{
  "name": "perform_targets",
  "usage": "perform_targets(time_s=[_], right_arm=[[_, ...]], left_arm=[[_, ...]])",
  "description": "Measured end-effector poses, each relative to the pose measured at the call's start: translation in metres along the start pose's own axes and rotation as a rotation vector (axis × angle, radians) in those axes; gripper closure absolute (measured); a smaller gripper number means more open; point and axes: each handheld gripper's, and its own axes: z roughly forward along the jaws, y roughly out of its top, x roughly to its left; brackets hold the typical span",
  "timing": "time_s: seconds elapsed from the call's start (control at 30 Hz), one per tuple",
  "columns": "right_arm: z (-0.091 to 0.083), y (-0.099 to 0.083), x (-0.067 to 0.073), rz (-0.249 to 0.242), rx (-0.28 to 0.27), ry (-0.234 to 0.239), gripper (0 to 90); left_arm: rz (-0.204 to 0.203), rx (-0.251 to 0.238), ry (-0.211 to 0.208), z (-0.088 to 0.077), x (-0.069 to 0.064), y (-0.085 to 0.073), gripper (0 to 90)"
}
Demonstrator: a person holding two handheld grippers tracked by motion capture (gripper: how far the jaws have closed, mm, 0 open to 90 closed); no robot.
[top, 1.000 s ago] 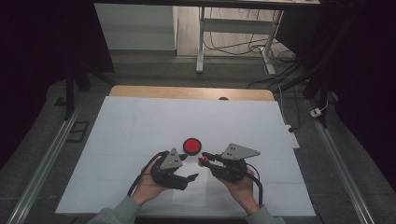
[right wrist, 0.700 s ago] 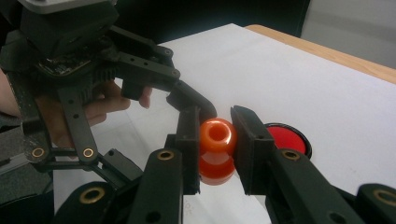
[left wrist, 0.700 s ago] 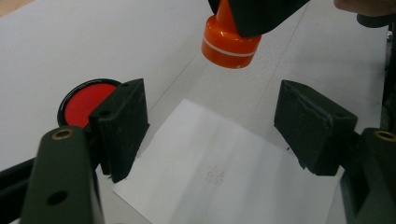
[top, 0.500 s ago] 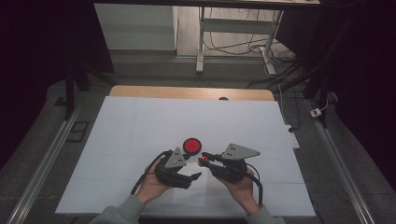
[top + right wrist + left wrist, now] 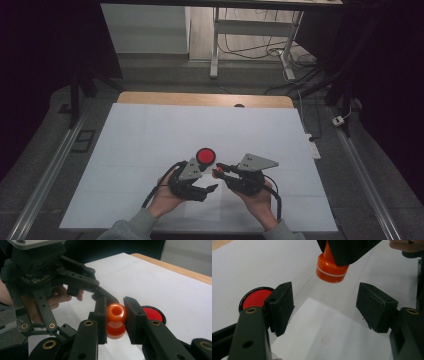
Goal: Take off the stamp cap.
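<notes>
Right gripper [image 5: 115,315] jaws are clamping the orange stamp [image 5: 331,268] upright, hanging at 12 o'clock from the left gripper [image 5: 324,307] jaws, which have just been narrowing, empty (paper sheet [image 5: 329,340] directly below).

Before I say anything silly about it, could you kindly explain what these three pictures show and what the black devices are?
A person sits at a table covered in white paper, holding a two-jawed black tool in each hand. The high view looks down from above. The other two pictures come from cameras riding on the tools, looking along their jaws. The right hand-held gripper is clamped on a small glossy orange plastic stamp, seen from below in the left gripper view. The left hand-held gripper is open, its jaws just closing a little with nothing between them, above a loose white sheet bearing a faint stamped mark. A round red ink pad in a black case lies on the table.
</notes>
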Motion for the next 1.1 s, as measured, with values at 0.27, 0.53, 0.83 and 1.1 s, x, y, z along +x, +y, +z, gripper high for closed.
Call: perform_targets(time_s=[0.27,0.53,0.83,1.1], right_arm=[[0.0009,-0.0008,0.0001,0.003,0.006,0.003,71.9],[0.001,-0.0009,0.0002,0.001,0.009,0.003,71.9],[0.0014,-0.001,0.0005,-0.001,0.013,0.001,71.9],[0.0017,-0.0011,0.0009,-0.001,0.013,0.002,71.9]], left_arm=[[0.0,-0.004,0.01,0.0023,0.0003,0.0012,35.6],[0.002,-0.009,0.017,0.0053,0.0003,0.0028,39.8],[0.01,-0.019,0.012,0.0067,-0.0007,0.0049,47.1],[0.018,-0.021,0.016,0.0089,-0.0014,0.0058,52.8]])
